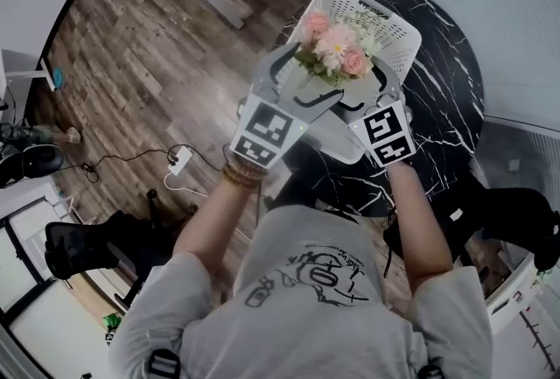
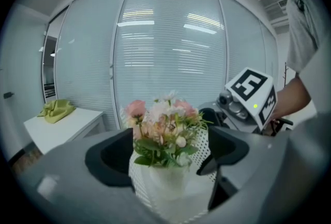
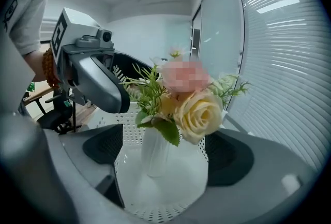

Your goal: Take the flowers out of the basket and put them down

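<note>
Head view: the pink and cream flowers [image 1: 337,49] are standing upright inside the white perforated basket [image 1: 398,29], which is sitting on the black marble table [image 1: 451,88]. You are holding your left gripper [image 1: 308,81] and your right gripper [image 1: 372,90] at the near side of the basket, both tilting down toward the bouquet.

In the left gripper view, the jaws are standing wide apart. The bouquet and its white vase [image 2: 164,181] are showing between them, and neither pad is pressing on anything. In the right gripper view, the jaws are spread just as wide, flanking the ribbed vase and a cream rose [image 3: 201,114], again without contact.

A beaded bracelet [image 1: 241,174] is sitting on your left wrist. Beyond the table, wood flooring [image 1: 149,62] is stretching away. A green cloth [image 2: 57,110] is lying on a white desk [image 2: 64,127] by the glass wall.
</note>
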`<state>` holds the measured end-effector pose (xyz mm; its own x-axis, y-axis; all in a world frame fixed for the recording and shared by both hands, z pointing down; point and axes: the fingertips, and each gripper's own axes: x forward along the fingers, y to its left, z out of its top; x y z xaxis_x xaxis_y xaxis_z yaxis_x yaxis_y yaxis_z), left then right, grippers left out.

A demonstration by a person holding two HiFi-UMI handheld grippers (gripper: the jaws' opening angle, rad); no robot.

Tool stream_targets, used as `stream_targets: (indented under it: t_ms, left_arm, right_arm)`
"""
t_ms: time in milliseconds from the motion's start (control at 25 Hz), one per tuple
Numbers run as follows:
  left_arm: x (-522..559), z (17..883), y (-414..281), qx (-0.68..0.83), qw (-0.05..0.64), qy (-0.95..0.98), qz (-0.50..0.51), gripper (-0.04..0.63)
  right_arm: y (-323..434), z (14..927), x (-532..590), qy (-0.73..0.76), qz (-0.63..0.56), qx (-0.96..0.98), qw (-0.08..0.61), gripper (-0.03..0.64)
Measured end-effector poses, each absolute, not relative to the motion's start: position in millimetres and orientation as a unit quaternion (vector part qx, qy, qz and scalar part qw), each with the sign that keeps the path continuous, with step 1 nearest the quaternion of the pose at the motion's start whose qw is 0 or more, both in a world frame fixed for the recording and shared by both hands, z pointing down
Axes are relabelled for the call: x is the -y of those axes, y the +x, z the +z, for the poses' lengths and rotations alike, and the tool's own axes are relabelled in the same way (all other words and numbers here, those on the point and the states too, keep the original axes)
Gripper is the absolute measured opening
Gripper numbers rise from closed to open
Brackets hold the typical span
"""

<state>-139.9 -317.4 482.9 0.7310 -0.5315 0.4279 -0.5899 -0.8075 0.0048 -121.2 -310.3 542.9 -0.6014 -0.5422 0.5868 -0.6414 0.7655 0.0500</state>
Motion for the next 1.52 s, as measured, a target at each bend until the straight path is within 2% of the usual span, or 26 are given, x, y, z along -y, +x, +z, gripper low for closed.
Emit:
stream_targets:
  t_ms: [600,1080,1520]
  left_arm:
    - [332,489,-147,0.300,0.075,0.929,0.203,0.440]
    - [336,492,-143,0.303,0.070,0.929,0.198,0.416]
    - [339,493,-141,0.303,0.070,0.930,0.197,0.408]
  right_arm:
    - [-154,565,346,0.339,0.113,0.898,0.256,0.502]
    - [-162,566,356,0.348,0.104,0.901,0.236,0.397]
    - [-165,565,356,0.351,0.101,0.904,0.221,0.379]
